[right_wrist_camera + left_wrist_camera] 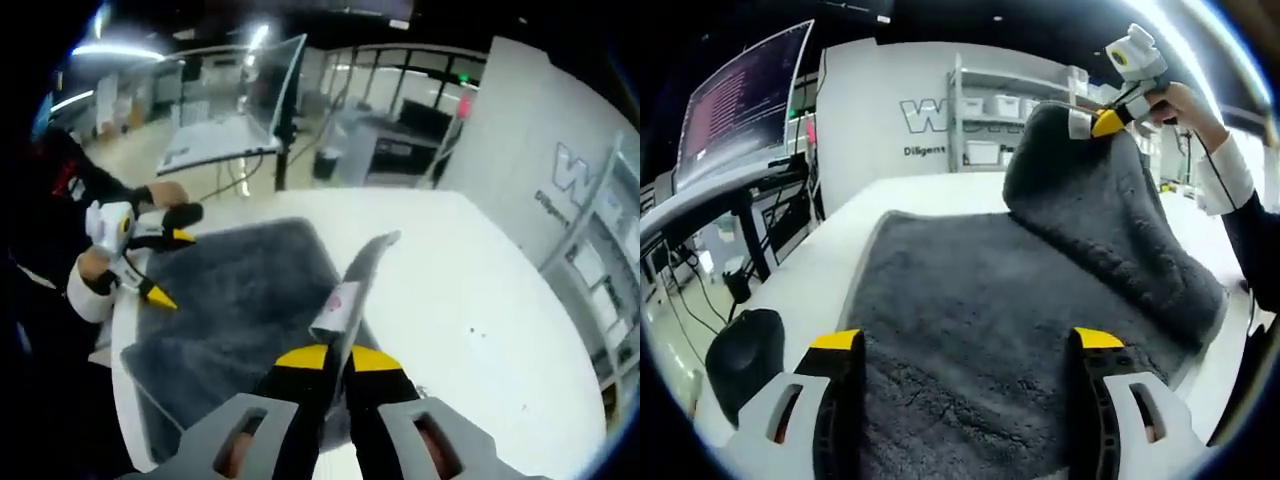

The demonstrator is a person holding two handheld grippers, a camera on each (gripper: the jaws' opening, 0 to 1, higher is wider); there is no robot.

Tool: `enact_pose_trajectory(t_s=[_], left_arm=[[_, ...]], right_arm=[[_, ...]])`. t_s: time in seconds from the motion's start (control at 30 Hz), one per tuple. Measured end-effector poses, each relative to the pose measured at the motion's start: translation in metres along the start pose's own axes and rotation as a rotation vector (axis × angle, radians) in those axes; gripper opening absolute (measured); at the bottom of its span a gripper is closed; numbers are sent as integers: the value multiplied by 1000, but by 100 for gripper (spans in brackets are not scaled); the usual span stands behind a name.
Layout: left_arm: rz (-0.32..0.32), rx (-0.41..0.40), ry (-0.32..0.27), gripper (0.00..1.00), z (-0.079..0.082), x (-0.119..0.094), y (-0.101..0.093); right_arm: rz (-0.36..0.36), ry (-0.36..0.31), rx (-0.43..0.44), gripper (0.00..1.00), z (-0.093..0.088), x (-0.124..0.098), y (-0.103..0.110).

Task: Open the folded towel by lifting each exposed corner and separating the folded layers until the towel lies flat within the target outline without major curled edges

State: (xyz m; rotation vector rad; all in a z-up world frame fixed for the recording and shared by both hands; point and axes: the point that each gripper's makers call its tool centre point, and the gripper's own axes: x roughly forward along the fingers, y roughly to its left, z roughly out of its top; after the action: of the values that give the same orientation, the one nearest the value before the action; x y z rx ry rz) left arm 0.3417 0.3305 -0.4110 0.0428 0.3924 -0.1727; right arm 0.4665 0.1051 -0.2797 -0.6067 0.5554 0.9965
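A dark grey plush towel (970, 300) lies on the white table (830, 270), with its right part lifted and folded over. My right gripper (1108, 122) holds the raised corner by its white label high at the upper right, a hand behind it. In the right gripper view, my right gripper (338, 358) is shut on the towel's edge (355, 270) near the label (338, 303). My left gripper (967, 342) hovers open over the towel's near flat part, nothing between its jaws. It appears as the left gripper (168, 268) at the towel's left side, held in a hand.
A large monitor (740, 95) on a stand sits left of the table. A black rounded object (745, 350) lies beside the table's left edge. Shelves with white bins (1000, 110) stand against the back wall. Bare tabletop (470, 300) stretches beyond the towel.
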Motion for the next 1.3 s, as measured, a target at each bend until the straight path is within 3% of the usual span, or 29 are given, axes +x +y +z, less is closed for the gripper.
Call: enact_pose_trajectory(t_s=[0.63,1.3], left_arm=[[-14,13,3,80,-1,-1,-6],[-30,17,2,79,-1,-2,-9]], right_arm=[[-100,95,-2,0,-35,-34,-19],[-179,141,-6,0,-51,-75,-29]])
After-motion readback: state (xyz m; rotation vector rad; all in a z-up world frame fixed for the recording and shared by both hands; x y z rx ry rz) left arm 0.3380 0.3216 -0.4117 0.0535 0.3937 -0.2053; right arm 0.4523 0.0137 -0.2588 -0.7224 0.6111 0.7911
